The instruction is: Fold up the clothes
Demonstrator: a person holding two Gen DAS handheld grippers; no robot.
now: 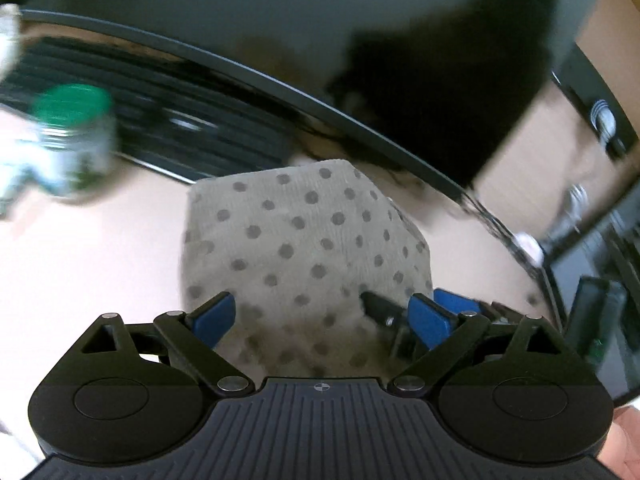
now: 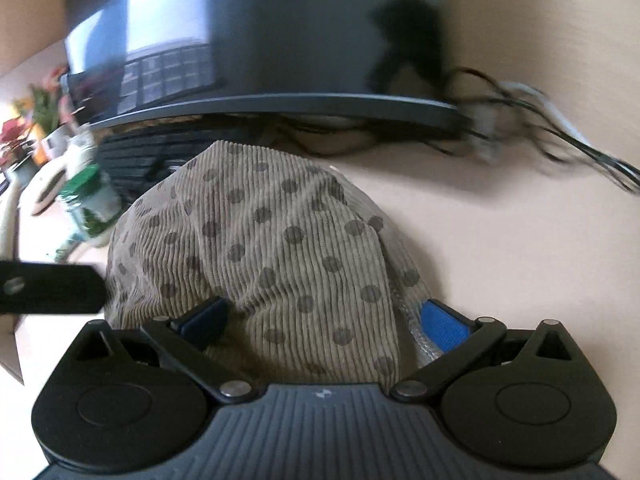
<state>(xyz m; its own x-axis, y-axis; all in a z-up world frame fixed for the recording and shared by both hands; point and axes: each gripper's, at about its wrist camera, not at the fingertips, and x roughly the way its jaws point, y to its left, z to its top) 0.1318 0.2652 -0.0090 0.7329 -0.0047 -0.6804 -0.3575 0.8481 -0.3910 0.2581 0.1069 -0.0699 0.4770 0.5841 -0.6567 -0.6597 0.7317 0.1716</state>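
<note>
A beige corduroy garment with grey dots [image 1: 304, 240] lies folded into a compact bundle on the pale desk [image 1: 100, 264]. My left gripper [image 1: 320, 316] is open, its blue pads on either side of the garment's near edge. The other gripper's blue pad [image 1: 456, 304] shows at the garment's right side. In the right wrist view the same garment [image 2: 272, 248] bulges between the open fingers of my right gripper [image 2: 324, 320]. The left gripper's black finger [image 2: 48, 286] sits at the garment's left.
A dark monitor [image 2: 260, 40] stands right behind the garment, with a black keyboard [image 1: 160, 120] under it. A green-lidded jar [image 1: 72, 140] stands at the left. Cables [image 2: 560, 128] trail at the right. Flowers [image 2: 24, 128] sit far left.
</note>
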